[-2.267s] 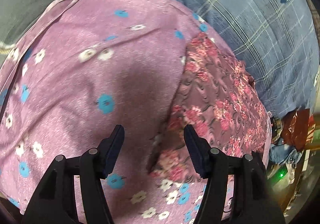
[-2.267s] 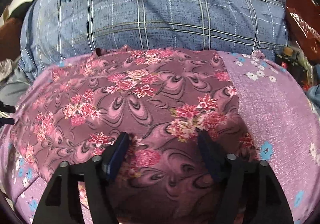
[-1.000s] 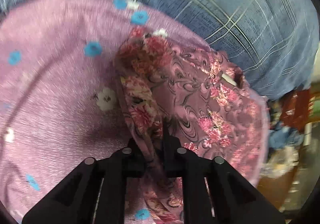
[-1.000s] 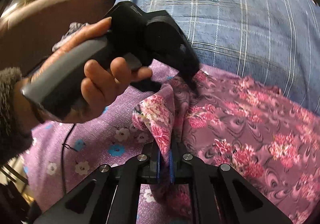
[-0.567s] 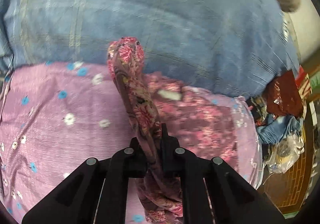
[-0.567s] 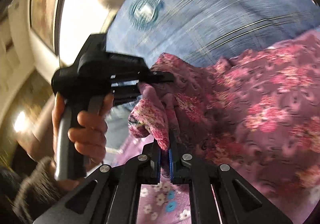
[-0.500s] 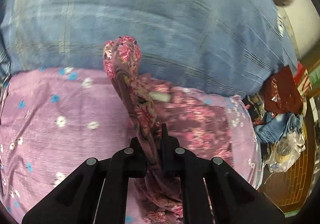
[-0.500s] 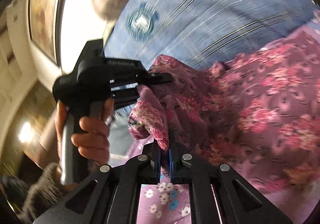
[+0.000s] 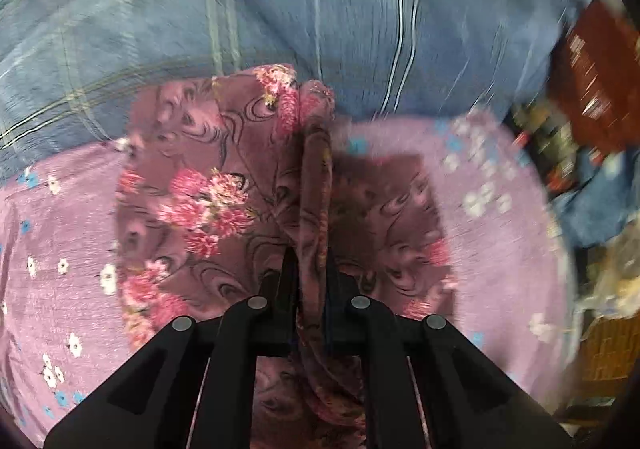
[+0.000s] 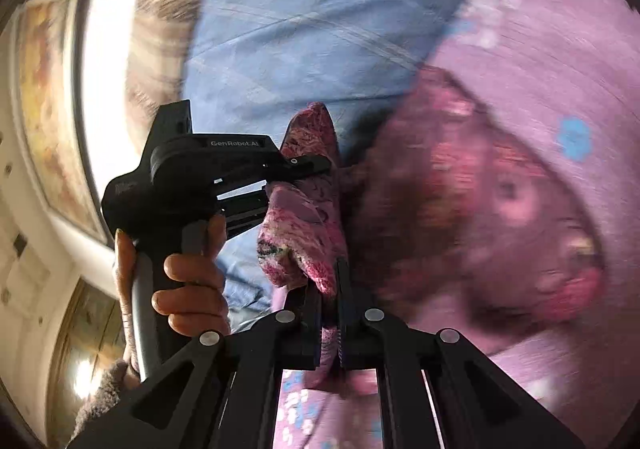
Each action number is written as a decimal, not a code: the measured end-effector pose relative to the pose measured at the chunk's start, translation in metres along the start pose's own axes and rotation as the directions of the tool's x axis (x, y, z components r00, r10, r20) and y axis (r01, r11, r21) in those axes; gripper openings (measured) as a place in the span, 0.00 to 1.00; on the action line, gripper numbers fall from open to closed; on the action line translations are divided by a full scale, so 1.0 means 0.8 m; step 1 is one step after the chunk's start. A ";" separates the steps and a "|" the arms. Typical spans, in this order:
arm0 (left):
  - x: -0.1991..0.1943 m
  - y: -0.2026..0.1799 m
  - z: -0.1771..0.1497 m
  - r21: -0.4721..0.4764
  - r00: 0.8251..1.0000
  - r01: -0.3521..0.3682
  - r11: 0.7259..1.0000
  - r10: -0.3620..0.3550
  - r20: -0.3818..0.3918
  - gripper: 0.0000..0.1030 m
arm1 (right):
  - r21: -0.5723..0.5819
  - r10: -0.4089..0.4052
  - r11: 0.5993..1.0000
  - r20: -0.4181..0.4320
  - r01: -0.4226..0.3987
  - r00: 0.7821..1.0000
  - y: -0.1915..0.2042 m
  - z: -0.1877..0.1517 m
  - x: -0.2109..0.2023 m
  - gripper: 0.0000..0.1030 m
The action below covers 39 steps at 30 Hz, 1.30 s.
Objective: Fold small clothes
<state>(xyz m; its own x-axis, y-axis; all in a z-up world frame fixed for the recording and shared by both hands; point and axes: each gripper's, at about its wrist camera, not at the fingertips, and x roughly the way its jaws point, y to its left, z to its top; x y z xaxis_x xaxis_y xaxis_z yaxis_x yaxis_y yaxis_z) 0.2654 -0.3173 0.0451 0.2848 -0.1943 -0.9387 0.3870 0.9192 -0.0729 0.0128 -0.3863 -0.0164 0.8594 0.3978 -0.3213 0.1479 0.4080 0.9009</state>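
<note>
Fold 1 in progress, not finished. Your left gripper (image 9: pixel 311 269) and right gripper (image 10: pixel 328 291) each pinch an edge of the floral cloth (image 9: pixel 192 193), lifted above the purple sheet (image 9: pixel 500 249). Left to do: lay the lifted edge over, release, fold again.

I see the small garment (image 9: pixel 224 177) as dusky mauve-brown, printed with dark swirls and clusters of bright pink flowers. Under it my view shows a lilac sheet (image 9: pixel 500 257) dotted with small white blossoms and sky-blue ones. Beyond that lies a denim-blue blanket (image 9: pixel 280 9) crossed by thin pale and yellowish check lines. Both of my grippers, left (image 9: pixel 311 277) and right (image 10: pixel 329 299), are matt black. At the right edge I make out a rust-red packet (image 9: pixel 596 89) with pale print.
</note>
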 end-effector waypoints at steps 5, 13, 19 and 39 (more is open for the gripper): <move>0.035 -0.013 0.007 0.013 0.997 -0.036 0.999 0.037 -0.067 0.20 | 0.059 -0.086 0.994 -0.046 0.089 0.995 -0.030 0.013 0.004 0.16; 0.015 -0.039 0.004 0.024 1.000 -0.005 1.000 0.005 -0.013 0.09 | 0.025 -0.006 1.000 0.024 0.005 1.000 -0.026 0.020 -0.013 0.04; 0.009 -0.074 -0.003 0.075 0.998 0.053 0.996 -0.051 -0.019 0.11 | 0.138 -0.030 0.990 0.086 0.017 0.996 -0.046 0.029 -0.047 0.04; 0.005 0.200 -0.103 -0.395 0.930 0.355 0.847 -0.364 0.053 0.66 | -0.236 -0.287 0.933 -0.028 0.273 0.957 0.042 0.162 0.060 0.56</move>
<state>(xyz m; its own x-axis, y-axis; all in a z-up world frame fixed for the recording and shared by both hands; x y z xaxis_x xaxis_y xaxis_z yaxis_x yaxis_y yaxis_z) 0.2561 -0.1429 0.0021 0.1707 -0.5338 -0.8282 0.0826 0.8453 -0.5279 0.1228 -0.4601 0.0364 0.7666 0.2867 -0.5746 0.2568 0.6832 0.6835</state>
